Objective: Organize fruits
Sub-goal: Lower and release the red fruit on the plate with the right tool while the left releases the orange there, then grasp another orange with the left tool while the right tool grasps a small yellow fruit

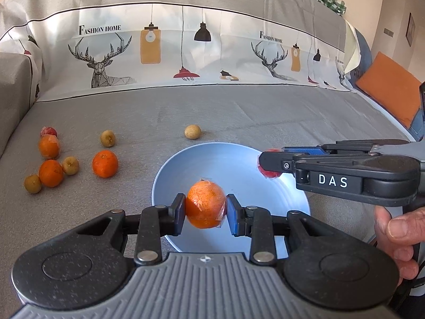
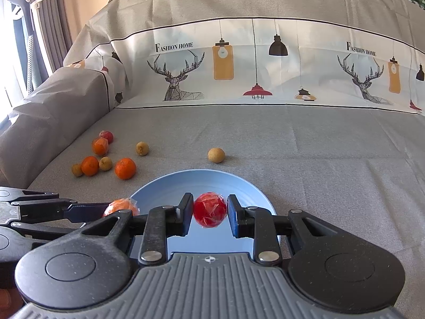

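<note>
My left gripper (image 1: 205, 210) is shut on a wrapped orange mandarin (image 1: 205, 204) and holds it over the near part of the blue plate (image 1: 186, 159). My right gripper (image 2: 209, 211) is shut on a wrapped red fruit (image 2: 209, 209) above the same blue plate (image 2: 164, 186). In the left wrist view the right gripper (image 1: 268, 163) comes in from the right with the red fruit (image 1: 269, 174) over the plate's right side. In the right wrist view the left gripper and its mandarin (image 2: 120, 206) show at the left edge of the plate.
On the grey sofa cover to the left lie three mandarins (image 1: 105, 163), several small brown longans (image 1: 107, 138) and a red fruit (image 1: 48, 131). One longan (image 1: 192, 131) lies just behind the plate. The sofa armrest (image 2: 53, 106) rises at left; an orange cushion (image 1: 390, 87) sits at right.
</note>
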Demonstrator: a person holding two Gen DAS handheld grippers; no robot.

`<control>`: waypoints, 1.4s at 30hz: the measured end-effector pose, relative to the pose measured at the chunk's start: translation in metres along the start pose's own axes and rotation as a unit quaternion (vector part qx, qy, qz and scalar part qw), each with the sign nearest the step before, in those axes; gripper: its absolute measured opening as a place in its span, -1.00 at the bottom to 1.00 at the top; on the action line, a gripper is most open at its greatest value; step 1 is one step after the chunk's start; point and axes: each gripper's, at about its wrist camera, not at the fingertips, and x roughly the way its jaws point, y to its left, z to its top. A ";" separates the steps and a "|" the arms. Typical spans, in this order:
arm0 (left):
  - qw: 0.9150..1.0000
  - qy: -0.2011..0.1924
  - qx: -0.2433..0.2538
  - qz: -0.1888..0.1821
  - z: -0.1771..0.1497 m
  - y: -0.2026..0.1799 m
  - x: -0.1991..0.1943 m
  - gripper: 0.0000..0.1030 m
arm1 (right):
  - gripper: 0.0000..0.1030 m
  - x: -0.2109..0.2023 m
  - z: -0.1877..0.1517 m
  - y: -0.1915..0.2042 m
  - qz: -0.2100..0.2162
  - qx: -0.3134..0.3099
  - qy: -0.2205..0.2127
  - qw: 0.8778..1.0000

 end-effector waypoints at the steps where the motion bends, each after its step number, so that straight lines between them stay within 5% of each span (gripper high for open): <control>1: 1.000 0.000 0.000 0.000 0.000 0.000 0.000 -0.31 | -0.44 0.000 0.000 0.000 0.000 0.000 0.000 1.000; 34: 1.000 0.002 -0.004 -0.007 0.001 -0.003 0.001 -0.30 | -0.42 0.001 -0.002 0.000 -0.005 -0.014 0.005 1.000; 38: 1.000 -0.001 -0.007 -0.010 0.003 -0.004 0.001 -0.24 | -0.13 0.000 -0.002 -0.001 -0.009 -0.010 0.003 1.000; 42: 1.000 -0.003 -0.009 -0.006 0.003 -0.003 0.000 -0.17 | -0.06 0.001 -0.002 -0.003 -0.011 -0.010 0.004 1.000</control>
